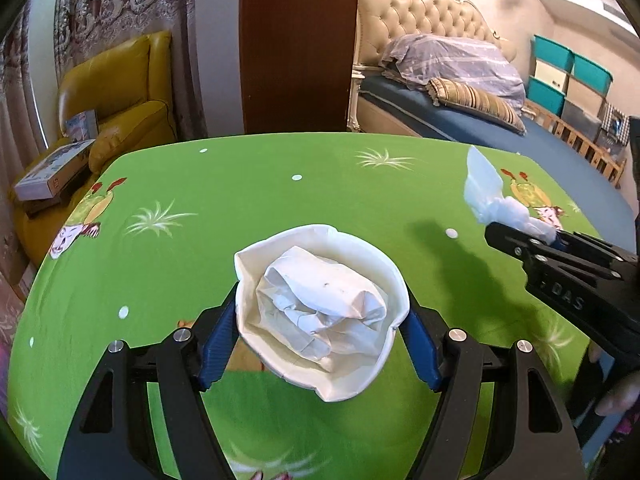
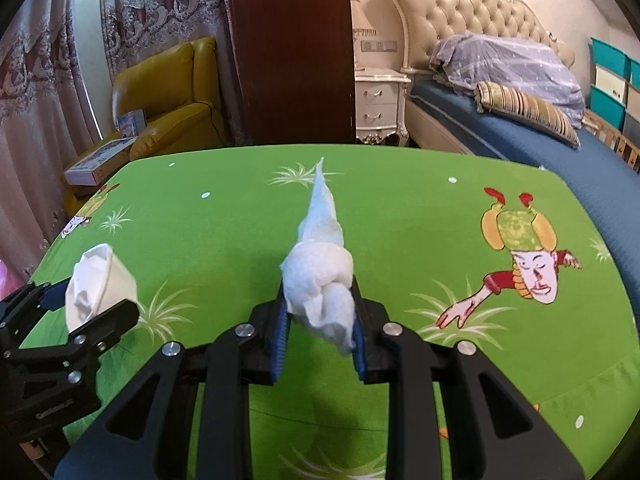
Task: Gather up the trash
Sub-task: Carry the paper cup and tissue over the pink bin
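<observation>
My left tool (image 1: 322, 322) clamps the paper cup (image 1: 320, 312), mouth up (paper already inside). My right tool (image 2: 320, 328) pinches a tissue (image 2: 320, 280), its tail pointing away, cup to its left

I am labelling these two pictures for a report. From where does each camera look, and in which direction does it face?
Left wrist: sits on the left gripper, facing down over the green table at its crumpled paper cup; the right gripper and a hand show.
Right wrist: sits on the right gripper, looking at its white tissue; the left gripper shows.
Shared: table, cup, tissue, yellow armchair, bed.
</observation>
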Tool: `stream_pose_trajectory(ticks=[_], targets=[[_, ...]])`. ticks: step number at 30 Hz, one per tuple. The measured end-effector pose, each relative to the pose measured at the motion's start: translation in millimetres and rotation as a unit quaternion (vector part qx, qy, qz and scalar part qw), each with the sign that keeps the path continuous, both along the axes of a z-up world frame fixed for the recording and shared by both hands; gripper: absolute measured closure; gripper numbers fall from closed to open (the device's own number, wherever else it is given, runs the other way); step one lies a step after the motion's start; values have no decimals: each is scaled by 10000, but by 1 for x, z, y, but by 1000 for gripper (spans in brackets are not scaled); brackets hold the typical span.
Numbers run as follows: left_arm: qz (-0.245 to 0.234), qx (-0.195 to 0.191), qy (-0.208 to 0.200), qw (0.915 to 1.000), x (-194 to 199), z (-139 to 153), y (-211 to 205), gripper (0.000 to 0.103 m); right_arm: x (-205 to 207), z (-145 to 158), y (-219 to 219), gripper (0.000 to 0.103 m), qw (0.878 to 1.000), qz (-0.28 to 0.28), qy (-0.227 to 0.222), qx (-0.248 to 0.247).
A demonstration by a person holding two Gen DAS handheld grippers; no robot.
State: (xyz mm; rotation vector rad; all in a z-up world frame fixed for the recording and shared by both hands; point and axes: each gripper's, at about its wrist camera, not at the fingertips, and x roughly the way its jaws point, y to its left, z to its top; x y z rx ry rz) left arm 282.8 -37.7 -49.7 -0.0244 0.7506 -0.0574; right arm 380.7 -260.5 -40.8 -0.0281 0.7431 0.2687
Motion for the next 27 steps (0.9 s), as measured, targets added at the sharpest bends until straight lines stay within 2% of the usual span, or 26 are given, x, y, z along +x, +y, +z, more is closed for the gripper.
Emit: stream_pose_trajectory(ticks=[3, 6, 16, 27], targets=[[-27, 46, -67, 10000, -11, 2, 1, 35, -5, 3, 2, 78, 9999, 76, -80, -83], [-44, 65, -83, 9999, -22, 2, 4, 35, -12, 2, -1, 78, 9999, 82, 51, 55], [-262, 103, -176, 9994, -62, 0, -4, 35, -64, -2, -6, 78, 10000, 2, 31, 81], [-234, 85, -308, 9992, -119, 4, 8, 35, -134, 23, 0, 77, 9992, 177, -368, -23]])
